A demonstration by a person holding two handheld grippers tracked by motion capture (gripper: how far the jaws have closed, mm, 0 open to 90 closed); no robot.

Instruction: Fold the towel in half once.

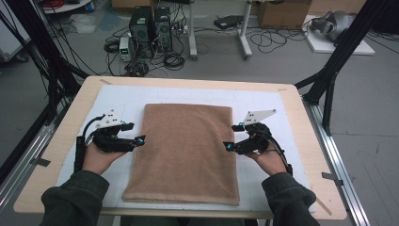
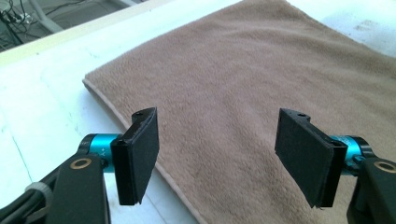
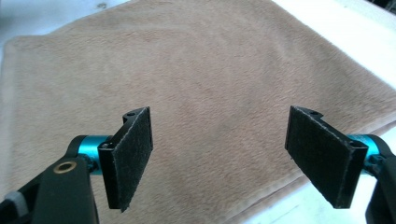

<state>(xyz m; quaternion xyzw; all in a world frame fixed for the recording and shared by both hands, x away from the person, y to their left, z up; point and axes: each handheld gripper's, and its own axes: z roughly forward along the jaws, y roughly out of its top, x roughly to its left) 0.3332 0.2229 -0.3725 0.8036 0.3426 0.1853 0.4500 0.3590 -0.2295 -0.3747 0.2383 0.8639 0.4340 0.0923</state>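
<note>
Towel flat btwn both open tongs.

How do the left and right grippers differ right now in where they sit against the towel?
The left gripper hangs at the towel's left long edge, the right gripper at its right long edge. The left gripper points right, the right gripper points left. Both stand open, with nothing between the jaws, over the flat folded towel.

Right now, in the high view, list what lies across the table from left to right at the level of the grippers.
Bare wooden table edge → left gripper → brown towel → right gripper → white mat, with both grippers open and nothing between their jaws.
</note>
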